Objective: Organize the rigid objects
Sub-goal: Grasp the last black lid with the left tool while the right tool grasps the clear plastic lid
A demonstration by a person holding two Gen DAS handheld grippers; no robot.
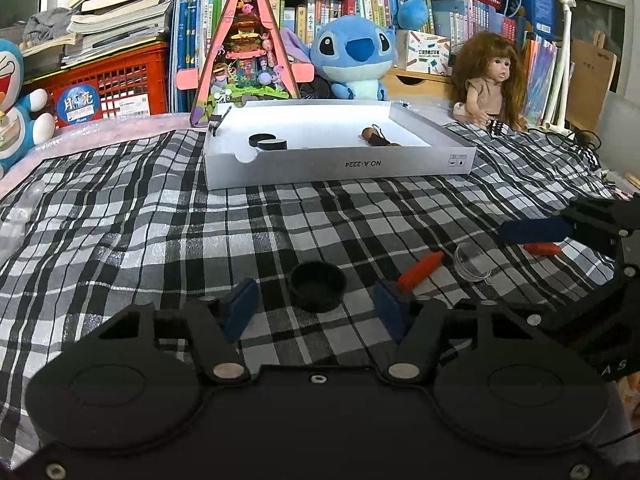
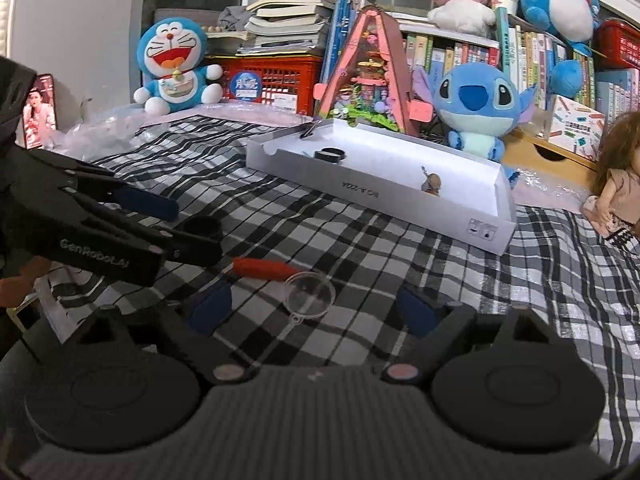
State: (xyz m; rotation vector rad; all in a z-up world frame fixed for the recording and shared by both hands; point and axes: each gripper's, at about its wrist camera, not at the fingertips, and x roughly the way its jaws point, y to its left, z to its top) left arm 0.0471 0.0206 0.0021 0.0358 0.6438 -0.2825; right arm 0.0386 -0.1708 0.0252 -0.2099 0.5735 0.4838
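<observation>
In the left wrist view a black round cap (image 1: 318, 286) sits on the checked cloth between the blue pads of my left gripper (image 1: 316, 308), which is open and not touching it. Just right of it lie a red crayon-like stick (image 1: 420, 270) and a small clear cup (image 1: 472, 262). In the right wrist view the clear cup (image 2: 310, 294) lies between the wide pads of my right gripper (image 2: 314, 308), open and clear of it, with the red stick (image 2: 266, 268) just beyond. The left gripper (image 2: 196, 232) comes in from the left around the cap (image 2: 200, 228).
A white shallow box (image 1: 340, 168) stands further back on the cloth, holding black caps (image 1: 268, 142) and a brown piece (image 1: 376, 138). A second red piece (image 1: 542, 248) lies at the right. Plush toys, a doll (image 1: 488, 80), red crates and books line the back.
</observation>
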